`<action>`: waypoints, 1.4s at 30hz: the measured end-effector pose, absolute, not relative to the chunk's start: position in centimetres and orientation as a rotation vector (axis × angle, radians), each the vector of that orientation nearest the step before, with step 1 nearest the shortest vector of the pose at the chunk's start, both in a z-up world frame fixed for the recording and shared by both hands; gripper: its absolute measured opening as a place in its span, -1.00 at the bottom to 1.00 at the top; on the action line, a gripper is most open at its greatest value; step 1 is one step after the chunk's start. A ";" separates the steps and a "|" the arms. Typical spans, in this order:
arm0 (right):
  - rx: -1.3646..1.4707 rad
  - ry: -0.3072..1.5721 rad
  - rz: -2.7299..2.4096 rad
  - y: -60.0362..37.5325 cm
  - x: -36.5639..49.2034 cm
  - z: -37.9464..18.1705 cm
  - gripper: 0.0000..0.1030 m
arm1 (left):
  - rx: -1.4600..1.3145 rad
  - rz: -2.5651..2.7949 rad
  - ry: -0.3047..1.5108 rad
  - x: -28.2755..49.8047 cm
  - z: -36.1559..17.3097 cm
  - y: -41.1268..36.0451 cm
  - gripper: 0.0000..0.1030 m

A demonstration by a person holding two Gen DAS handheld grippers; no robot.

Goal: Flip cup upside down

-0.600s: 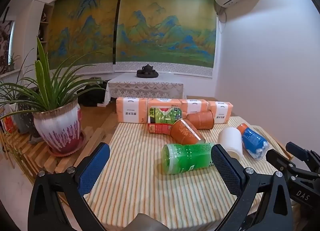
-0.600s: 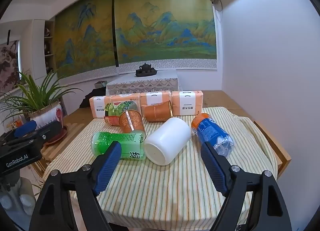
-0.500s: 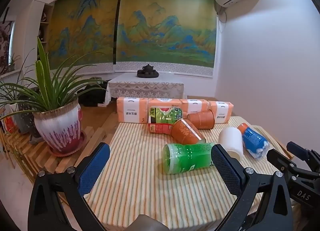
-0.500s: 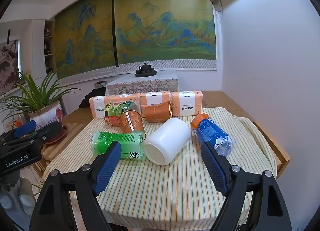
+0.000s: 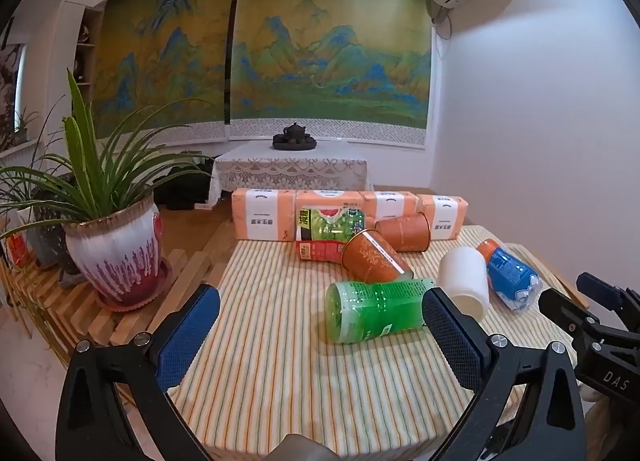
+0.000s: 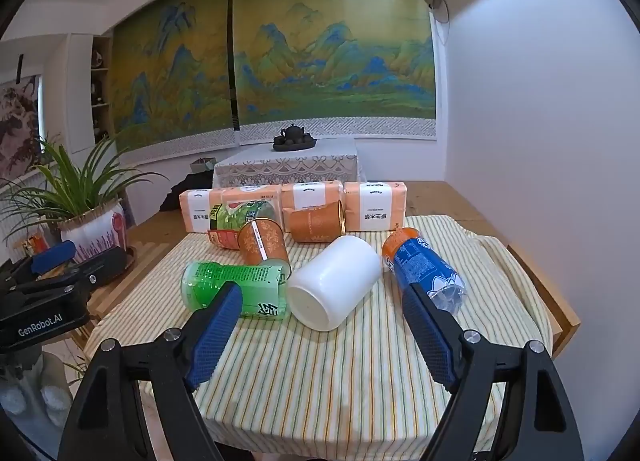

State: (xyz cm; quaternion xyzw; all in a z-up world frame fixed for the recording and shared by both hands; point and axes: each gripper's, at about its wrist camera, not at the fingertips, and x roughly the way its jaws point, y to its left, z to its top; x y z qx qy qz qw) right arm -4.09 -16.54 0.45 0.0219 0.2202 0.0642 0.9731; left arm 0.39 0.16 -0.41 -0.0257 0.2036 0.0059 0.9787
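A white cup (image 6: 334, 281) lies on its side on the striped tablecloth, its base toward me; it also shows in the left wrist view (image 5: 464, 279). My right gripper (image 6: 320, 331) is open and empty, a little in front of the cup. My left gripper (image 5: 318, 335) is open and empty, in front of a green bottle (image 5: 376, 309). Two orange paper cups (image 6: 264, 243) (image 6: 316, 223) lie on their sides behind the white cup.
A green bottle (image 6: 236, 287) lies left of the white cup, a blue-labelled bottle (image 6: 424, 267) to its right. Orange tissue packs (image 6: 296, 205) line the table's far edge. A potted plant (image 5: 112, 245) stands on a slatted bench at the left.
Both grippers have drifted very slightly; nothing on the table has moved.
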 end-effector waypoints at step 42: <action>-0.004 0.452 0.161 -15.4 -3.8 0.7 0.53 | -0.054 0.014 0.423 1.0 -0.7 0.0 0.99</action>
